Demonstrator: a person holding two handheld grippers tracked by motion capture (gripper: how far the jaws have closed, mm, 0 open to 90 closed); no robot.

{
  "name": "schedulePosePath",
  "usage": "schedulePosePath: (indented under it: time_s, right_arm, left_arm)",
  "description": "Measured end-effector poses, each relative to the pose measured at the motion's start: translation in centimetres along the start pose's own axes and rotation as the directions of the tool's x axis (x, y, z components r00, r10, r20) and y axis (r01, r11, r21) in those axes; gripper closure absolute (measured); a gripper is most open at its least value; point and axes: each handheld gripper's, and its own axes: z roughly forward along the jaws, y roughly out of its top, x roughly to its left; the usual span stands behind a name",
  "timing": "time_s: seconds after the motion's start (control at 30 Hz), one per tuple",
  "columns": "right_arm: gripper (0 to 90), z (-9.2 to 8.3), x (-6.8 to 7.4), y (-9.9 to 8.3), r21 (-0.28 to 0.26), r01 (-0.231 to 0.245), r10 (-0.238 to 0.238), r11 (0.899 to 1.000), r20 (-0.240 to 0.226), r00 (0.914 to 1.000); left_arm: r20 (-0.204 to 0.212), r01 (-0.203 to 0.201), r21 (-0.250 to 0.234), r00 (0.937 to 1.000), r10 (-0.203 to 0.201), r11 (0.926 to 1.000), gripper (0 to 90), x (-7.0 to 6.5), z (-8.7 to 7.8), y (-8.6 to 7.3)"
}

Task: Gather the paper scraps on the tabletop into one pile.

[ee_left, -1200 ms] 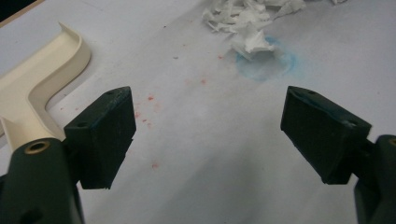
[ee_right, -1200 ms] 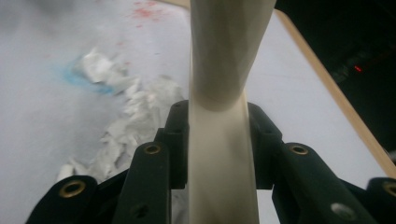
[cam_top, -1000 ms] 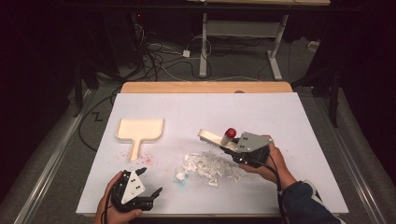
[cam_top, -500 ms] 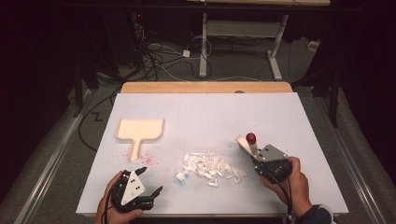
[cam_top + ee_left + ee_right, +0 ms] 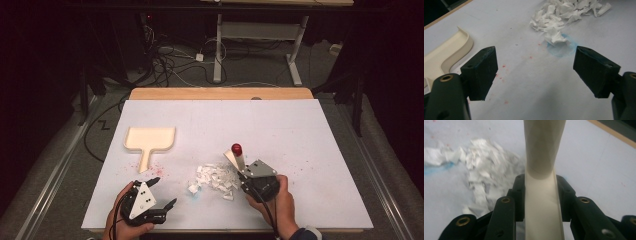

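White table [image 5: 300,130], far half bare; paper scraps [image 5: 215,177] near the front edge.
Right gripper [image 5: 541,195] clamps a cream brush handle [image 5: 541,202], bristles cut off; left gripper [image 5: 534,72] gapes wide, empty, beside the dustpan [image 5: 149,140].

One cream dustpan [image 5: 150,139], one red-tipped brush [image 5: 236,153], one heap of paper scraps [image 5: 215,177], two tools.

Cream dustpan [image 5: 150,139]; white paper scraps [image 5: 216,176]; red-tipped cream brush [image 5: 237,155].
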Motion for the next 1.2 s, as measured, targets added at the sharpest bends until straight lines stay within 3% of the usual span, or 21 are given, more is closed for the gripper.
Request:
schedulePosePath:
  time_s: [0.1, 0.17, 0.27, 0.5, 0.7, 0.83, 0.9, 0.97, 1.07, 1.17, 1.2]
  right_arm:
    - [68.0, 0.3, 0.6, 0.8, -0.032, -0.003, 0.003, 0.999, -0.015, 0.9999]
    - [68.1, 0.4, 0.6, 1.2, -0.057, -0.045, 0.043, 0.997, -0.042, 0.9982]
    - [68.1, 0.3, 0.4, 1.7, -0.088, -0.048, 0.045, 0.995, -0.037, 0.9983]
    - [68.1, -1.7, -1.9, 1.4, -0.155, -0.093, 0.085, 0.983, -0.058, 0.9947]
    - [68.1, -4.0, -3.7, 0.8, -0.174, -0.047, 0.030, 0.984, -0.098, 0.9947]
    - [68.1, -5.4, -4.4, 0.4, -0.181, -0.052, 0.028, 0.982, -0.133, 0.9907]
    - [68.1, -5.7, -4.2, 0.4, -0.193, -0.063, 0.026, 0.979, -0.186, 0.9823]
    - [68.1, -5.9, -3.3, 0.7, -0.198, -0.090, 0.035, 0.976, -0.264, 0.9638]
    - [68.1, -5.5, -1.1, 1.3, -0.207, -0.085, 0.007, 0.975, -0.348, 0.9375]
    - [68.1, -4.3, 1.4, 1.7, -0.188, -0.082, -0.007, 0.979, -0.433, 0.9015]
    - [68.1, -3.9, 2.2, 1.8, -0.175, -0.080, -0.009, 0.981, -0.458, 0.8889]
  left_arm:
    - [0.001, 0.001, 0.000, 1.0000, -0.001, 1.0000, 18.7, 0.0, 0.1, 0.0]
    - [0.001, 0.003, 0.001, 1.0000, -0.003, 1.0000, 18.7, 0.0, 0.1, 0.0]
    - [-0.002, -0.005, 0.010, 1.0000, 0.005, 0.9999, 18.7, -0.2, 0.1, 0.0]
    - [-0.006, -0.016, 0.022, 0.9999, 0.016, 0.9996, 18.7, -0.2, 0.2, -0.1]
    - [-0.008, -0.021, 0.022, 0.9997, 0.021, 0.9995, 18.7, -0.2, 0.0, 0.0]
    - [-0.008, -0.024, 0.022, 0.9997, 0.024, 0.9995, 18.7, -0.2, 0.0, 0.0]
    - [-0.017, -0.032, 0.024, 0.9993, 0.032, 0.9992, 18.6, -0.1, -0.2, 0.0]
    - [-0.041, -0.015, 0.002, 0.9990, 0.015, 0.9999, 17.9, 0.2, -0.6, 0.0]
    - [-0.080, 0.033, -0.040, 0.9961, -0.037, 0.9987, 17.6, 0.9, -1.4, -0.1]
    - [-0.125, 0.057, -0.074, 0.9900, -0.066, 0.9956, 17.2, 1.5, -2.0, -0.1]
    - [-0.133, 0.081, -0.081, 0.9869, -0.091, 0.9934, 17.2, 1.7, -2.2, -0.2]
